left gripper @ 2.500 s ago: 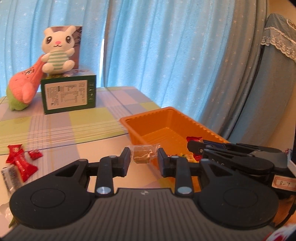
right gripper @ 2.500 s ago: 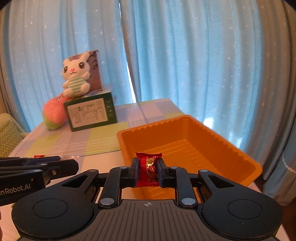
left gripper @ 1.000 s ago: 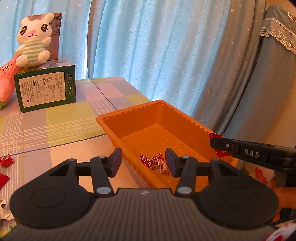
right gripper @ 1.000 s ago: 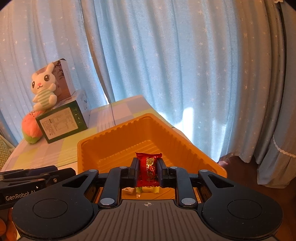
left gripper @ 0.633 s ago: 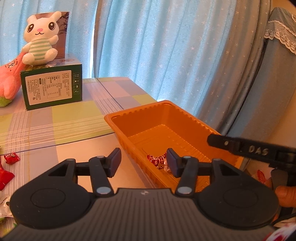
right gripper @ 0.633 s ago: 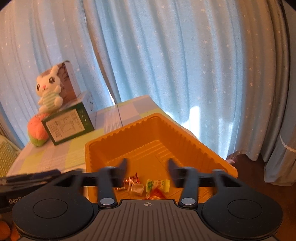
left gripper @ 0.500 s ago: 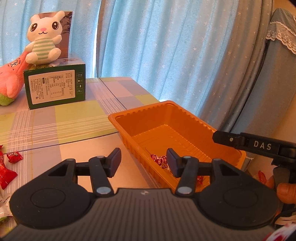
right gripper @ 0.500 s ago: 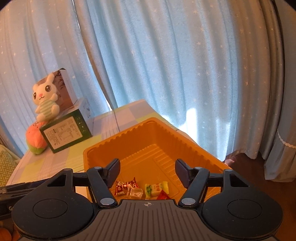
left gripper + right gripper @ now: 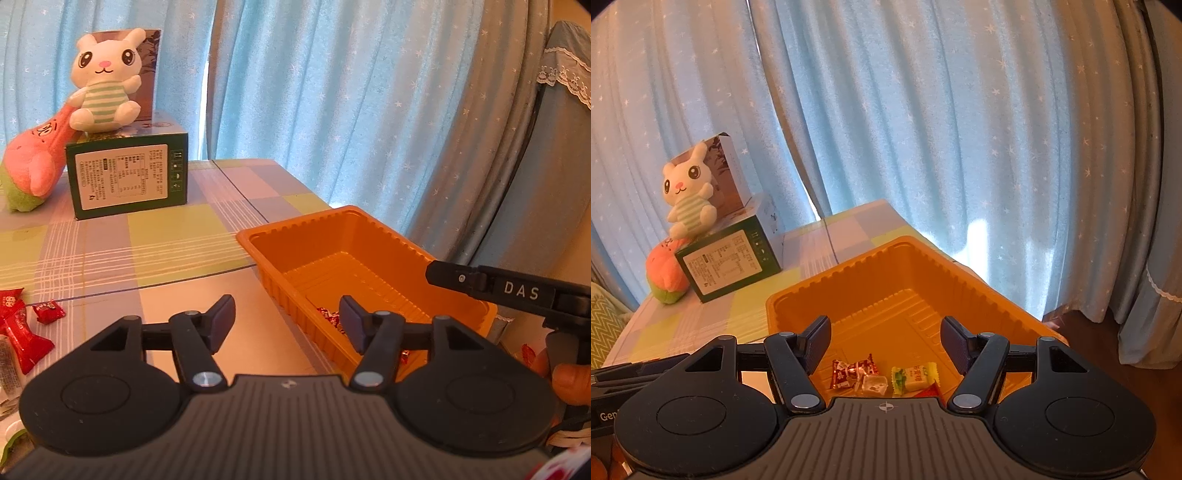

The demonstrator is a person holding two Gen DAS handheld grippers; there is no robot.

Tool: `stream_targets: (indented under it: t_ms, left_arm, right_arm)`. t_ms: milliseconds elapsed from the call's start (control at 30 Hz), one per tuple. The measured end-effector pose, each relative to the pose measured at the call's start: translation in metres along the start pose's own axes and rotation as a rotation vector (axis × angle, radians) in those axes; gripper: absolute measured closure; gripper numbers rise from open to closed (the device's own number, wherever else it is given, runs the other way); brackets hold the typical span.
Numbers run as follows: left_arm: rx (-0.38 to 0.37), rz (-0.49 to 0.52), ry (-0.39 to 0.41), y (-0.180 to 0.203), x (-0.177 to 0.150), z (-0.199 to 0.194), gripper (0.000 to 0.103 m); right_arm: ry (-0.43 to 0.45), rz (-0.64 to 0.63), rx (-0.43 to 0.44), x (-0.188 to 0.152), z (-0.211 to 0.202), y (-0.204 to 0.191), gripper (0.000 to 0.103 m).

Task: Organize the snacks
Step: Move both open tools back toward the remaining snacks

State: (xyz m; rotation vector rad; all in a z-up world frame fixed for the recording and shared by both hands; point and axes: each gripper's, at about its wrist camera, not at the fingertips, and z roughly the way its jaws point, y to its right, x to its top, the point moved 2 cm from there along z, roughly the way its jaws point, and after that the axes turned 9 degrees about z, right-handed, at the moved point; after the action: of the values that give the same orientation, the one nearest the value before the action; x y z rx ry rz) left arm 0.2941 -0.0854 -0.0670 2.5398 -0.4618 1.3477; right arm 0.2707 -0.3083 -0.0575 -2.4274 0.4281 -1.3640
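A: Status, near first. Your right hand-held gripper [image 9: 885, 341] is released, jaws having just opened, nothing between the pads. It hangs over the near end of the orange tray [image 9: 979, 291].

B: And the left?

A: Your left hand-held gripper [image 9: 286, 319] is released too, jaws just opened wider, empty, poised over the tray's near corner and the bench [image 9: 184, 240].

B: What is in the tray?

A: A small cluster at the near end: a red twist-wrapped candy [image 9: 851, 371], a clear-wrapped piece [image 9: 873, 384], a green-and-yellow packet [image 9: 914, 374]. A red corner beside them (partly hidden).

B: Left to do?

A: Red wrapped snacks [image 9: 22, 338] lie loose on the bench at your far left, well apart from the tray. I judge the sorting partly done, several pieces to go.

B: Materials?

A: Tray is thin moulded plastic, ribbed walls, glossy. Wrappers are crinkly foil and film, light, likely slippery. Bench top is smooth with a pale plaid pattern. Farther back: a green carton [image 9: 129, 177], a plush rabbit [image 9: 105, 83] sitting on it, a pink soft toy [image 9: 33, 162] leaning beside, then starred blue curtains [image 9: 923, 129].
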Motion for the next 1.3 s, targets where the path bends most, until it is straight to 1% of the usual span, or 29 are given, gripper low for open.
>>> stream_targets:
  t_ms: [167, 300, 433, 600, 933, 1167, 1300]
  left_arm:
    - [0.034, -0.018, 0.0, -0.015, -0.004, -0.01, 0.037]
    - [0.06, -0.034, 0.005, -0.028, -0.008, -0.019, 0.031]
    - [0.093, -0.053, 0.007, -0.044, -0.013, -0.031, 0.029]
    - [0.148, -0.058, 0.008, -0.062, -0.02, -0.045, 0.023]
    - [0.239, -0.071, -0.008, -0.097, -0.041, -0.074, 0.021]
    - [0.294, -0.098, -0.022, -0.12, -0.061, -0.098, 0.021]
    - [0.323, -0.106, -0.037, -0.13, -0.073, -0.11, 0.021]
  right_arm:
    - [-0.011, -0.034, 0.023, -0.005, 0.003, -0.015, 0.037]
    - [-0.028, -0.059, 0.046, -0.011, 0.006, -0.03, 0.037]
    - [-0.043, -0.078, 0.069, -0.016, 0.009, -0.045, 0.037]
    - [-0.058, -0.121, 0.104, -0.024, 0.012, -0.068, 0.037]
    - [-0.099, -0.173, 0.159, -0.04, 0.016, -0.1, 0.037]
    - [-0.136, -0.231, 0.206, -0.058, 0.018, -0.124, 0.037]
    - [-0.174, -0.267, 0.23, -0.069, 0.023, -0.137, 0.037]
